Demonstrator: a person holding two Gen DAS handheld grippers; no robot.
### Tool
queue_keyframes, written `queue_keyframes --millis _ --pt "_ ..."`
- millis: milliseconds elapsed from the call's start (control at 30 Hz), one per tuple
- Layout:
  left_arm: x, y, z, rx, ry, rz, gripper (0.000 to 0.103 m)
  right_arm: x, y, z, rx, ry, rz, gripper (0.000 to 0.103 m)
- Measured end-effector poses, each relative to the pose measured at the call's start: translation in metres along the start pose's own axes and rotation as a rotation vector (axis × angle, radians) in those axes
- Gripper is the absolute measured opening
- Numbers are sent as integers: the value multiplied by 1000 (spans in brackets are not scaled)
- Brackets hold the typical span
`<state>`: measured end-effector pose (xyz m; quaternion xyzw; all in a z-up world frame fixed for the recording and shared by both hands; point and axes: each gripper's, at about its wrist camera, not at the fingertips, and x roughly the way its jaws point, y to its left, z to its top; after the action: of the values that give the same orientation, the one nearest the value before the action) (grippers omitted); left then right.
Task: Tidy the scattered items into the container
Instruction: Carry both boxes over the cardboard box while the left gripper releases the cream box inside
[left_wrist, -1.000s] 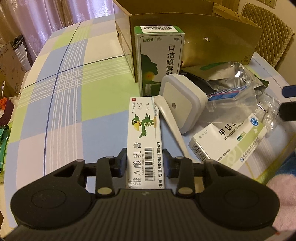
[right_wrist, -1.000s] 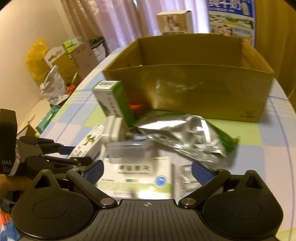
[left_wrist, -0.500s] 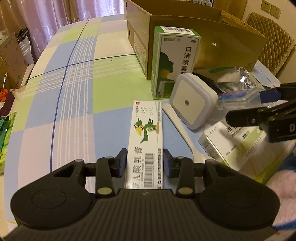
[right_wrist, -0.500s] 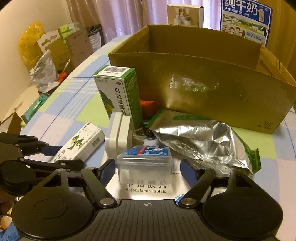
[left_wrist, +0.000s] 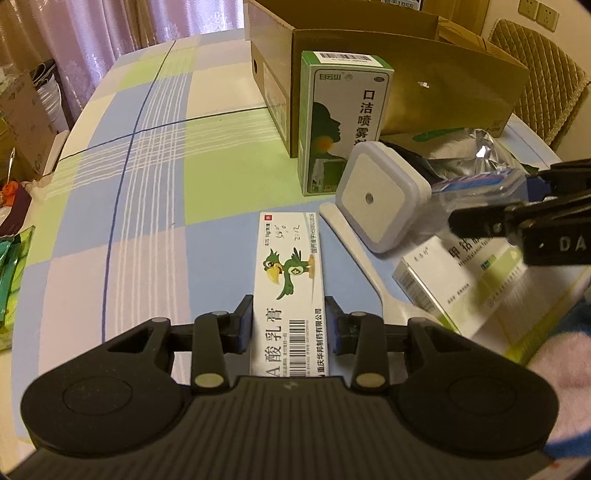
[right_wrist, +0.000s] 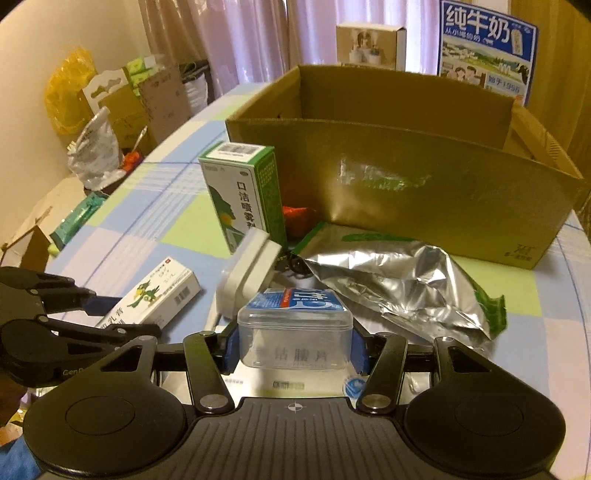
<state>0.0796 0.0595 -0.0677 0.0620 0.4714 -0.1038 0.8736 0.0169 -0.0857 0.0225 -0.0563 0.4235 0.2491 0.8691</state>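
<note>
On the left, the left tongs pinch the near end of the parrot-printed ointment box, whose long axis runs straight away from them toward the cardboard box at the far right of the desk. To the right, the right tongs clamp the clear plastic tub, the cardboard box directly beyond it and nearer this hand.

The cardboard box sits at the far side of the tabletop. Just before its near wall stands the spray carton, with the night-light leaning before that. The ointment carton lies flat to their left, the foil pouch to their right.
</note>
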Motion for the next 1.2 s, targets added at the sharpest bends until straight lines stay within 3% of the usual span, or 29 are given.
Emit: queue_keyframes --millis 267,500,900,1200 --pt "-30 -2 -10 -35 -16 0 33 -39 -7 -7 36 -47 -6 53" --pt "-62 -20 10 -9 -64 1 33 -76 -21 5 61 -124 -16 53" --pt "-94 -63 99 57 -181 -19 33 -109 -71 65 66 -265 -74 53" --pt "-71 -91 180 76 -208 -31 33 -84 -112 117 53 -279 -108 53"
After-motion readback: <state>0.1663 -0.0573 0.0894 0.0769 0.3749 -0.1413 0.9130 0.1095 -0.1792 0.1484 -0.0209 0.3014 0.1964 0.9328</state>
